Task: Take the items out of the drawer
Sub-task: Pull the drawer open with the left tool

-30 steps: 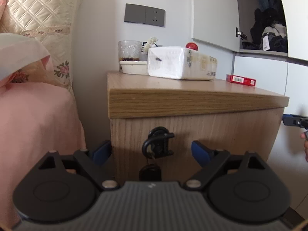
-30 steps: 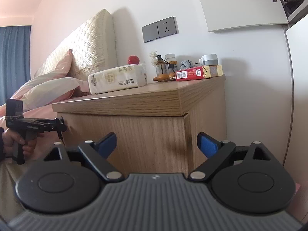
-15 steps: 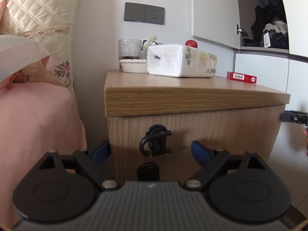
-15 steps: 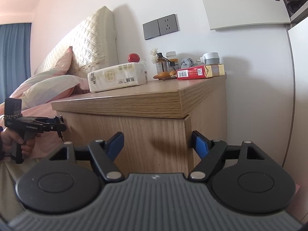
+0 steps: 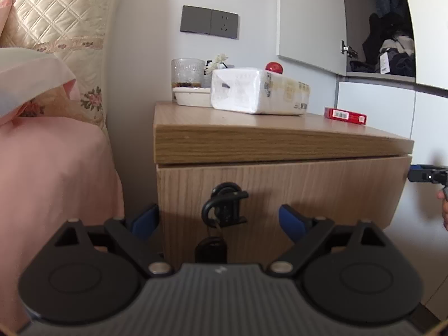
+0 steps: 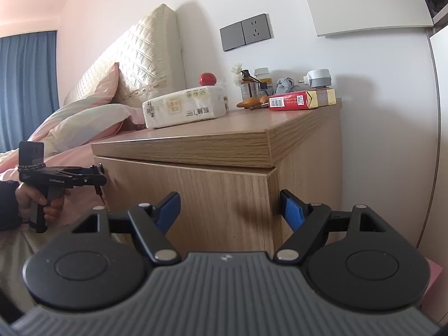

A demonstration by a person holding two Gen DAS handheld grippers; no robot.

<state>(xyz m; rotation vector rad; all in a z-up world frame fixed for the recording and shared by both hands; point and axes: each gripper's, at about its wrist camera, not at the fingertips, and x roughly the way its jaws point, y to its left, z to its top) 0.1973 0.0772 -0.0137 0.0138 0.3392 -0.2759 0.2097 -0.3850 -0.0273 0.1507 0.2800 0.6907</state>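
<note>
Both jaws are being held wide apart, nothing gripped. Between the left gripper's point(image 5: 219, 219) fingers, the closed drawer's point(image 5: 308, 190) black lock point(image 5: 226, 205) and hanging key point(image 5: 210, 247) are being framed. The drawer's right corner point(image 6: 273, 196) is being straddled by the right gripper point(image 6: 231, 210). Farther up, a tissue pack point(image 5: 259, 91) and red box point(image 5: 345, 115) are lying on the nightstand top point(image 5: 280, 137).

Soft daylight fills both views, brighter on the white wall point(image 6: 350, 64) toward two o'clock. The nightstand point(image 5: 280, 151) front sits in mild shadow. Fisheye bending curves edges; dark vignette corners; slight blur throughout.
</note>
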